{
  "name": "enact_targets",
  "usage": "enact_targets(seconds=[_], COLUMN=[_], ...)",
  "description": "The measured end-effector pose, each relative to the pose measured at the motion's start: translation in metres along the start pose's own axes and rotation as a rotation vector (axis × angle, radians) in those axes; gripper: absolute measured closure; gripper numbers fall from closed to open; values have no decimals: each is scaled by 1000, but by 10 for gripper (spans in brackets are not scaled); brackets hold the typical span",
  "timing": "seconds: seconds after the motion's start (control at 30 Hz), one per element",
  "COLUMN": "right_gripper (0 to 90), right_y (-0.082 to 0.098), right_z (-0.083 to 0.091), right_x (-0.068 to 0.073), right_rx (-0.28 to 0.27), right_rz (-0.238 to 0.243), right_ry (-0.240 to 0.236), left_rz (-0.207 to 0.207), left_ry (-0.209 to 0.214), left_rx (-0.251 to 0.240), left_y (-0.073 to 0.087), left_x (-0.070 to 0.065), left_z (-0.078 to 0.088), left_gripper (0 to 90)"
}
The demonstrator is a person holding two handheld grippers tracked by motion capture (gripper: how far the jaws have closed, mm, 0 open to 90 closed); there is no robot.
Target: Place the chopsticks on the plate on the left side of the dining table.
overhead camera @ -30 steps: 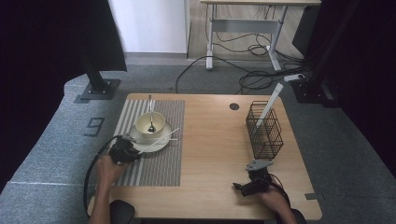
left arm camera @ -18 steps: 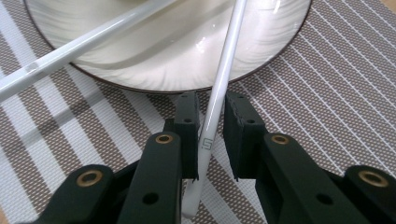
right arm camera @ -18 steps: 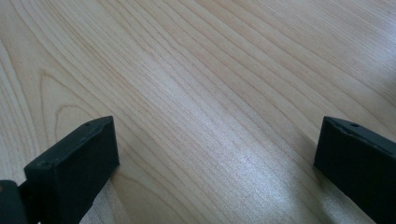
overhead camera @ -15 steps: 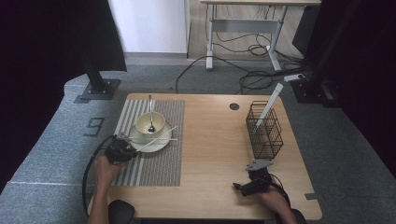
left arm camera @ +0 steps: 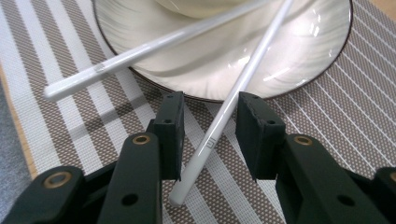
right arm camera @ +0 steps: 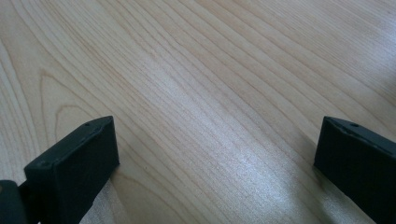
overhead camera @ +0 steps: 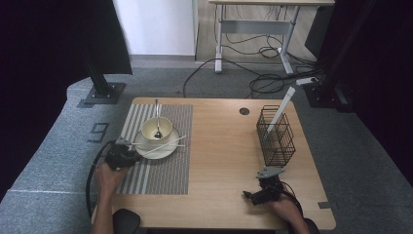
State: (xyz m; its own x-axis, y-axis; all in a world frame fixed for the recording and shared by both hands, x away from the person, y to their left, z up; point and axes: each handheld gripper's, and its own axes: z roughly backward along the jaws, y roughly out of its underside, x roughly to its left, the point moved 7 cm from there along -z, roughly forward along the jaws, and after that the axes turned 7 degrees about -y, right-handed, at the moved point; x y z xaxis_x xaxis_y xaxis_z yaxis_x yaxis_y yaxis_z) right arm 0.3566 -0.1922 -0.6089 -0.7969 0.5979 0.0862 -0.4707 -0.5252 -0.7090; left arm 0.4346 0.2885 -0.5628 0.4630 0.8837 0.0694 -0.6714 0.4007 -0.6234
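A white chopstick (left arm camera: 219,126) lies between the jaws of my left gripper (left arm camera: 210,116), with a gap on each side; its far end rests on the cream plate (left arm camera: 280,65). The jaws have just been opening and stand open. A second white chopstick (left arm camera: 154,46) crosses the plate's rim to the left. In the high view my left gripper (overhead camera: 127,150) sits at the plate's (overhead camera: 144,145) near left edge on the striped placemat (overhead camera: 160,170). A cream bowl (overhead camera: 163,129) with a spoon (overhead camera: 157,114) stands on the plate. My right gripper (right arm camera: 215,154) is open wide over bare wood.
A black wire basket (overhead camera: 275,136) with a white stick (overhead camera: 282,105) leaning in it stands at the table's right. My right gripper (overhead camera: 251,196) rests near the front edge, below the basket. The wooden table (overhead camera: 224,146) has a round hole (overhead camera: 244,111) at the back.
My left gripper has edged slightly left, off the plate's rim. The right hand has not moved.
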Motion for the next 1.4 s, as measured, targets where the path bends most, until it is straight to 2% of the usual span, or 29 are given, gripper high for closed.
enact_targets(seconds=[0.2,0.53,0.8,0.97,1.4], right_gripper=[0,0,0,0,0], right_y=[0,0,0,0,0], right_z=[0,0,0,0,0], right_x=[0,0,0,0,0], right_rx=[1,0,0,-1,-1], right_rz=[1,0,0,3,3], right_ry=[0,0,0,0,-1], left_rz=[40,62,99,120,190], left_ry=[-19,-53,-85,-115,-123], left_rx=[-31,-34,-54,-65,-91], left_y=[-1,-3,-4,-5,-10], left_x=[5,8,14,18,25], left_z=[0,-8,-8,-9,-15], left_gripper=[595,546,490,395,233])
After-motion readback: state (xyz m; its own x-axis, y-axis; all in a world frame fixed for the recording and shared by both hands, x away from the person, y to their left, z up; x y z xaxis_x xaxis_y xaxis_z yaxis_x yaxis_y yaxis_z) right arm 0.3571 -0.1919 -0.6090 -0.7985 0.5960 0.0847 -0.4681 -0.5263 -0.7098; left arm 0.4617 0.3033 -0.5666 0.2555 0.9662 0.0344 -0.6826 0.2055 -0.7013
